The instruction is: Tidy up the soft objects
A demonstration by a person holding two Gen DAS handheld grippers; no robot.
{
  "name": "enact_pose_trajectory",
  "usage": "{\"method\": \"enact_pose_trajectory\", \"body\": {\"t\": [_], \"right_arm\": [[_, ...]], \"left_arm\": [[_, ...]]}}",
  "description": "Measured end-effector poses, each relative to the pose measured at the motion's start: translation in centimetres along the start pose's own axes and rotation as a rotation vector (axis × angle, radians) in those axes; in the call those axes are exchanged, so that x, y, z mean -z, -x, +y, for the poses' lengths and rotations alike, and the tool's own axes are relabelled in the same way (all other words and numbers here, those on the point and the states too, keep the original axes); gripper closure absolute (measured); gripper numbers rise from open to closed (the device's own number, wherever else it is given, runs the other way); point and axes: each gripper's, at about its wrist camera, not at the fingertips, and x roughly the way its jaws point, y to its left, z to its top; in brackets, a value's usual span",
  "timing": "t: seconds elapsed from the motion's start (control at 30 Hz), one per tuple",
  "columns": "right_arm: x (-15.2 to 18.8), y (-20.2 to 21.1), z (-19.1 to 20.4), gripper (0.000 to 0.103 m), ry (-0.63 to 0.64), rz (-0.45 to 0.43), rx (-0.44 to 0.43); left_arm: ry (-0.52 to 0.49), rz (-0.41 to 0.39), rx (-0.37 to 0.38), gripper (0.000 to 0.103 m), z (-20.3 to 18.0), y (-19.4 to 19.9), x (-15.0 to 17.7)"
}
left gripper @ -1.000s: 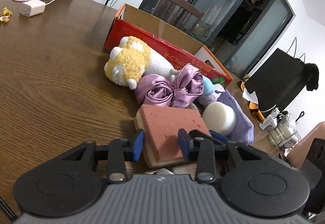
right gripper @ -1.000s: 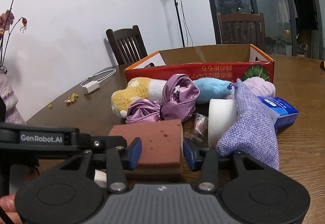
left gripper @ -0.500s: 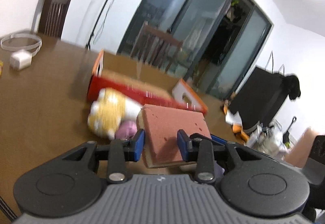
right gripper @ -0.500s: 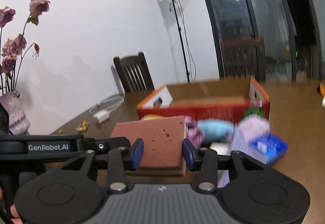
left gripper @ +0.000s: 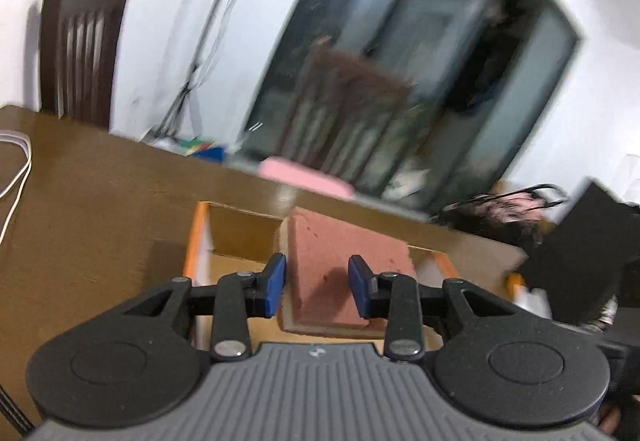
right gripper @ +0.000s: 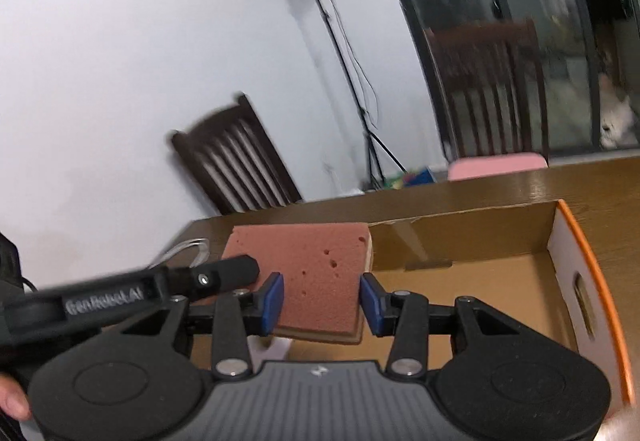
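Note:
Both grippers are shut on one reddish-brown sponge with a tan underside, held above the open cardboard box. In the left wrist view the sponge (left gripper: 340, 265) sits between my left gripper's (left gripper: 316, 287) blue pads, over the box (left gripper: 236, 233). In the right wrist view the sponge (right gripper: 316, 273) sits between my right gripper's (right gripper: 320, 299) pads, over the box's (right gripper: 500, 281) brown floor. The left gripper's body (right gripper: 132, 291) reaches in from the left. The other soft objects are out of view.
The box has orange rims (right gripper: 592, 265) and a hand hole (right gripper: 582, 305) in its right wall. It stands on a wooden table (left gripper: 88, 193). A white cable (left gripper: 16, 165) lies at far left. Dark chairs (right gripper: 236, 161) stand behind the table.
Both grippers have lifted the sponge off the table and carried it forward over the box. The pile of soft objects has dropped out of view.

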Motion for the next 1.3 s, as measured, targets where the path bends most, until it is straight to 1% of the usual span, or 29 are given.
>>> {"method": "enact_pose_trajectory", "body": {"t": [0.07, 0.1, 0.13, 0.2, 0.27, 0.3, 0.37, 0.4, 0.43, 0.47, 0.5, 0.57, 0.63, 0.7, 0.8, 0.87, 0.97, 1.0, 1.1, 1.17, 1.23, 1.3], "right_arm": [[-1.4, -3.6, -0.9, 0.063, -0.035, 0.042, 0.026], [-2.0, -5.7, -1.5, 0.063, -0.061, 0.075, 0.028], [-2.3, -7.1, -2.2, 0.063, -0.091, 0.096, 0.028], [-2.6, -9.9, -3.5, 0.066, -0.146, 0.141, 0.03], [-2.1, -11.9, -4.4, 0.068, -0.195, 0.18, 0.033], [-1.9, -12.8, -4.7, 0.069, -0.204, 0.197, 0.038], [-1.4, -14.0, -4.8, 0.071, -0.2, 0.212, 0.059], [-1.0, -14.4, -4.8, 0.072, -0.196, 0.213, 0.075], [-0.7, -14.8, -4.7, 0.07, -0.192, 0.216, 0.09], [-0.5, -14.9, -4.8, 0.066, -0.188, 0.221, 0.092], [-0.4, -14.9, -5.0, 0.065, -0.193, 0.221, 0.086], [-0.4, -14.4, -4.6, 0.063, -0.165, 0.204, 0.094], [-0.8, -13.5, -3.7, 0.06, -0.12, 0.188, 0.115], [-1.5, -12.0, -3.0, 0.06, -0.089, 0.169, 0.119], [-2.6, -8.5, -1.9, 0.054, -0.05, 0.129, 0.12], [-3.3, -5.7, -1.2, 0.046, -0.002, 0.104, 0.124], [-3.8, -1.2, -0.2, 0.044, 0.087, 0.07, 0.147], [-3.8, 0.5, 0.1, 0.044, 0.121, 0.058, 0.159], [-3.3, 5.8, 0.9, 0.034, 0.205, 0.011, 0.206], [-3.0, 8.7, 1.2, 0.027, 0.233, -0.022, 0.229], [-2.5, 11.5, 1.3, 0.026, 0.238, -0.051, 0.244], [-1.9, 14.1, 1.4, 0.023, 0.232, -0.072, 0.238]], "left_arm": [[0.033, 0.05, -0.031, 0.069, 1.2, -3.2, -1.2], [0.065, 0.076, -0.048, 0.069, 1.9, -4.8, -1.6], [0.071, 0.096, -0.068, 0.069, 2.4, -6.1, -2.0], [0.053, 0.123, -0.123, 0.07, 2.8, -8.2, -2.3], [0.038, 0.147, -0.173, 0.069, 3.1, -9.6, -2.5], [0.011, 0.147, -0.199, 0.068, 3.0, -10.0, -2.5], [-0.019, 0.12, -0.185, 0.059, 2.8, -9.7, -2.3], [-0.03, 0.109, -0.182, 0.056, 2.7, -9.5, -2.2], [-0.039, 0.096, -0.185, 0.056, 2.4, -9.2, -2.1], [-0.051, 0.084, -0.183, 0.053, 2.2, -8.9, -2.0], [-0.061, 0.079, -0.178, 0.051, 2.1, -8.5, -1.9], [-0.07, 0.075, -0.173, 0.051, 1.9, -7.7, -1.9], [-0.077, 0.059, -0.175, 0.049, 1.9, -7.1, -2.3], [-0.084, 0.039, -0.176, 0.043, 1.7, -5.3, -2.7], [-0.105, 0.002, -0.174, 0.036, 0.8, -2.0, -3.3], [-0.118, -0.028, -0.183, 0.021, 0.3, 0.6, -3.6], [-0.165, -0.081, -0.222, 0.019, -0.9, 4.7, -3.3], [-0.182, -0.091, -0.232, 0.017, -1.4, 5.9, -3.1], [-0.217, -0.124, -0.25, 0.016, -2.6, 9.6, -2.0], [-0.232, -0.145, -0.258, 0.012, -3.3, 12.1, -1.2], [-0.244, -0.174, -0.265, 0.01, -4.1, 14.7, 0.0], [-0.262, -0.193, -0.264, 0.008, -5.1, 16.7, 1.4]]}}
